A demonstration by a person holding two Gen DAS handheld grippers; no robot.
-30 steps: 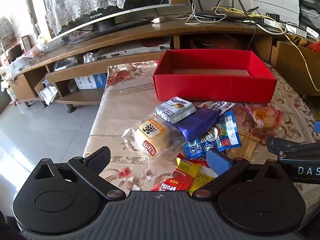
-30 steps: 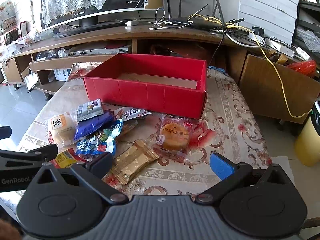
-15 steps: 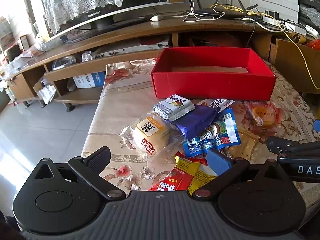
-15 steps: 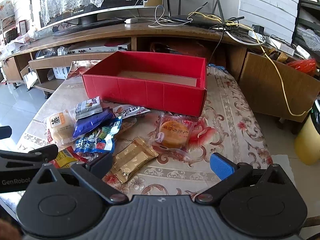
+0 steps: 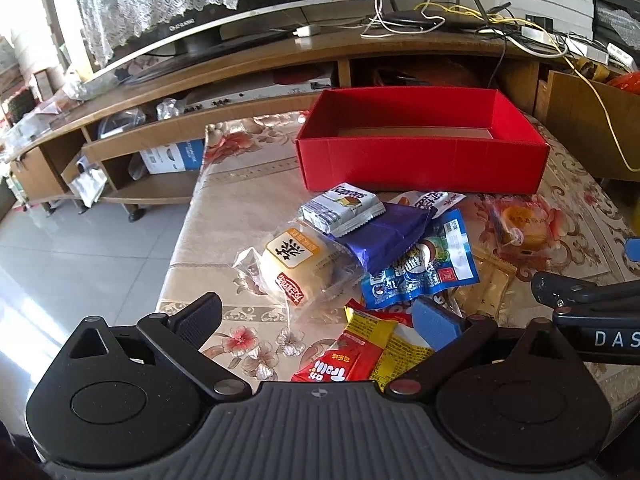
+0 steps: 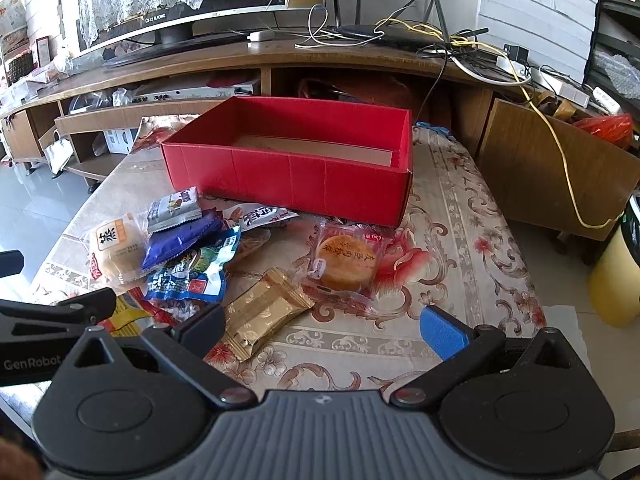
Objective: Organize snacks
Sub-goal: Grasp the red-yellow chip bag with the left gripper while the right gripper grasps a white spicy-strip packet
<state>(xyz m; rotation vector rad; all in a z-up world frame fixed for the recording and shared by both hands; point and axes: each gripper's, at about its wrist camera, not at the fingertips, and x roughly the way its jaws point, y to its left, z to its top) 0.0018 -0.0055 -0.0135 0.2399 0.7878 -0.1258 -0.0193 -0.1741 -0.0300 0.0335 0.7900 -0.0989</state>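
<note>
An empty red box (image 5: 420,160) (image 6: 288,184) stands at the back of the flowered table. In front of it lies a heap of snacks: a bun in clear wrap (image 5: 296,268) (image 6: 114,248), a white wafer pack (image 5: 344,208), a purple pack (image 5: 388,236) (image 6: 180,240), a blue bag (image 5: 420,272) (image 6: 192,272), a red-yellow Trolli bag (image 5: 360,352), a gold pack (image 6: 260,312) and a mooncake (image 6: 346,258) (image 5: 520,228). My left gripper (image 5: 316,316) is open, above the heap's near edge. My right gripper (image 6: 320,320) is open, just short of the gold pack.
A wooden TV stand (image 5: 280,64) with a monitor, router and cables runs behind the table. The table's left edge (image 5: 180,240) drops to a tiled floor. A wooden cabinet (image 6: 552,168) and a yellow bin (image 6: 616,276) stand to the right.
Both grippers have drifted slightly forward and down toward the snacks. Both stay open. Nothing on the table has moved.
</note>
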